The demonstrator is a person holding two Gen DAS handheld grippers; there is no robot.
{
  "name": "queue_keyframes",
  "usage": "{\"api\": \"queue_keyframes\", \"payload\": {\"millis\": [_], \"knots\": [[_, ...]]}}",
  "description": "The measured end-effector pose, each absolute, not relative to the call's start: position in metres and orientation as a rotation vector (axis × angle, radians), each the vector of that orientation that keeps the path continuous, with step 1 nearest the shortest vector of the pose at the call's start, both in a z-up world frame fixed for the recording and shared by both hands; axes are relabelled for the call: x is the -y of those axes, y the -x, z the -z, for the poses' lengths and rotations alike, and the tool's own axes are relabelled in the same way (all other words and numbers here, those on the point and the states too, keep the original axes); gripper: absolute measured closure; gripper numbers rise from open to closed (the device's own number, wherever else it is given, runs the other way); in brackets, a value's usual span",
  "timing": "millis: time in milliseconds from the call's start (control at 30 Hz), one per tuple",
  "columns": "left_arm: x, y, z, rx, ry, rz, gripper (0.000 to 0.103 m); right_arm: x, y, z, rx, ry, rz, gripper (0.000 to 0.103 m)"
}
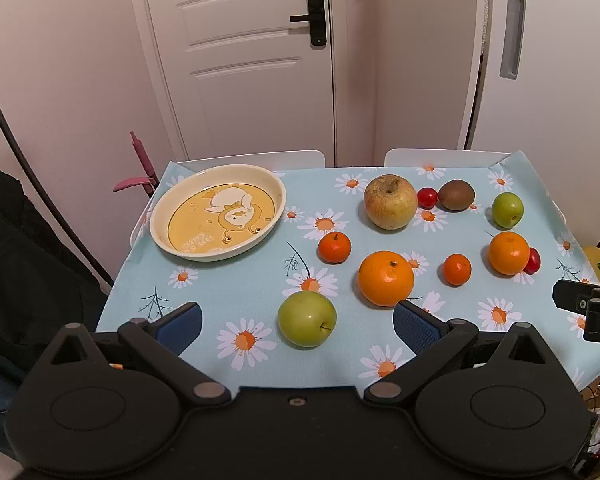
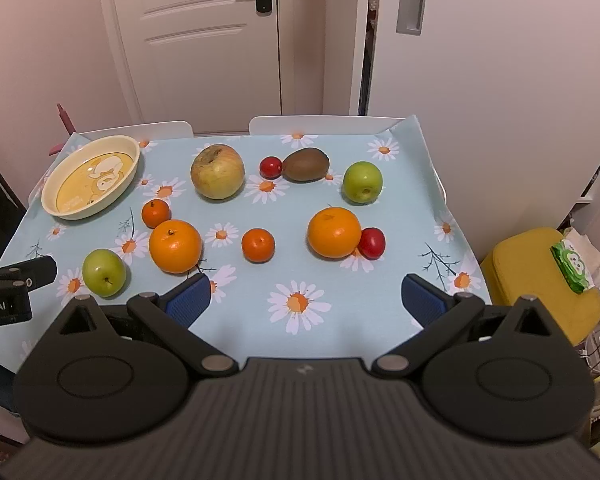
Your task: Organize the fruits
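Since both the left gripper [image 1: 298, 322] and right gripper [image 2: 306, 294] hang wide open with nothing in them, we'd say we're at the very start: every fruit lies loose on the daisy tablecloth [image 1: 236, 280], the duck plate [image 1: 156, 236] sits empty at the far left, and the green apple [image 1: 307, 319] between our left jaws looks like the easy first grab.

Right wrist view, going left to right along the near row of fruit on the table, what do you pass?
Green apple → large orange → small tangerine → second large orange → red fruit touching that orange's right side.
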State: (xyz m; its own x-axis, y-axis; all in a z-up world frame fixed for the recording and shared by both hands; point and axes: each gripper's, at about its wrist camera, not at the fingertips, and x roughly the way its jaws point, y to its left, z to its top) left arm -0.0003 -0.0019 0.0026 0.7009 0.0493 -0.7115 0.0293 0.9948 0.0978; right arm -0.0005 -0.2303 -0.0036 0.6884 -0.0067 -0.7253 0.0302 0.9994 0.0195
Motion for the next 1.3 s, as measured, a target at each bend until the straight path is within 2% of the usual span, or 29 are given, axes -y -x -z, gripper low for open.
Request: {"api": "queue_keyframes", "payload": {"millis": [1300], "knots": [[-0.0006, -0.0015, -0.0049, -0.792, -0.098, -0.012, 0.000, 0.2279, 0.0027, 0.0017, -0.814, -0.030, 0.014, 0.000]]}}
